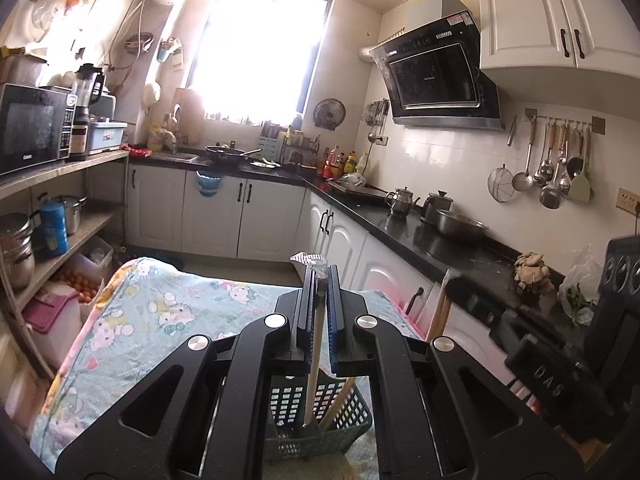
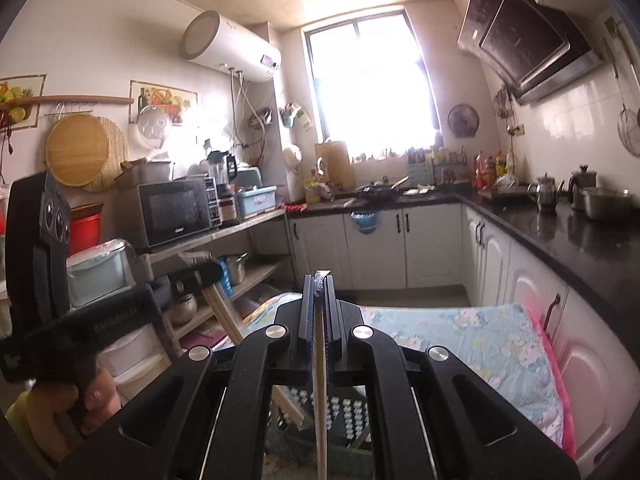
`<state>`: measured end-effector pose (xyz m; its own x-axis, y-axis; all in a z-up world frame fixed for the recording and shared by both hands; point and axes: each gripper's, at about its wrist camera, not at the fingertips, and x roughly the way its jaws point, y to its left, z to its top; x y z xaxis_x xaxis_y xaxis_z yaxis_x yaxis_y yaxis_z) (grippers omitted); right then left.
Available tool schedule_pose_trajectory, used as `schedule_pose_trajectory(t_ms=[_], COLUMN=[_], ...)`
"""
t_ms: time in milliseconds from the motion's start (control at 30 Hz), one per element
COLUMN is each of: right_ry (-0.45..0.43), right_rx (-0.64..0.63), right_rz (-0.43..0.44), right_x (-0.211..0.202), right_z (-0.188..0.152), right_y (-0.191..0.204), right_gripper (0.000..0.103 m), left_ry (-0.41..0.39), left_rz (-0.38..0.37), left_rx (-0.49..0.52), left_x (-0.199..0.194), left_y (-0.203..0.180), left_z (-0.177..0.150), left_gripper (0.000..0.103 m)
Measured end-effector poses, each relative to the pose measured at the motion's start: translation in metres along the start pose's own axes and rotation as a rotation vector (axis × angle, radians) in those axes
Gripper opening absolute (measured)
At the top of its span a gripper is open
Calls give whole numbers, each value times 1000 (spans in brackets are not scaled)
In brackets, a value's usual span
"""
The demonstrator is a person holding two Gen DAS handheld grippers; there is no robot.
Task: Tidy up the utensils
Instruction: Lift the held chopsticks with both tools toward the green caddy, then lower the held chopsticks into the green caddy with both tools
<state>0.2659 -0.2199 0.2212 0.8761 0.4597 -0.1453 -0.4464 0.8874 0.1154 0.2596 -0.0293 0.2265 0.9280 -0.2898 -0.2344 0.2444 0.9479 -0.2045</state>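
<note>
We face a blown-out far window (image 1: 260,48) whose daylight washes the pale walls in haze. Fisheye bending curves the dark corners, and the black hand-held device (image 2: 44,264) near left blurs.

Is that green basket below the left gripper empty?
No, the green basket already has wooden sticks standing in it, including the one the left gripper clamps.

Both wrist cameras sit just behind their own fingers, facing nearly level across the kitchen toward the far window (image 1: 260,52). Both share the near cloth-covered table (image 2: 460,340), the green basket (image 1: 320,436) below, and the far counter (image 2: 400,198).
</note>
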Motion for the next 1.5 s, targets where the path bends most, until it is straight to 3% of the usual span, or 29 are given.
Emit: schedule_pose_trajectory(t_ms=[600, 1267, 1500], right_ry=[-108, -162, -187], right_rx=[-31, 21, -26], right_rz=[-39, -113, -126], right_x=[26, 43, 36], right_z=[0, -49, -65], right_y=[-19, -33, -28], right_gripper=[5, 5, 5], left_ry=[19, 53, 75], left_rz=[31, 25, 31], left_rx=[-64, -143, -148], left_x=[29, 36, 39], left_y=[17, 37, 41], left_z=[-28, -68, -76], left_gripper=[1, 1, 1])
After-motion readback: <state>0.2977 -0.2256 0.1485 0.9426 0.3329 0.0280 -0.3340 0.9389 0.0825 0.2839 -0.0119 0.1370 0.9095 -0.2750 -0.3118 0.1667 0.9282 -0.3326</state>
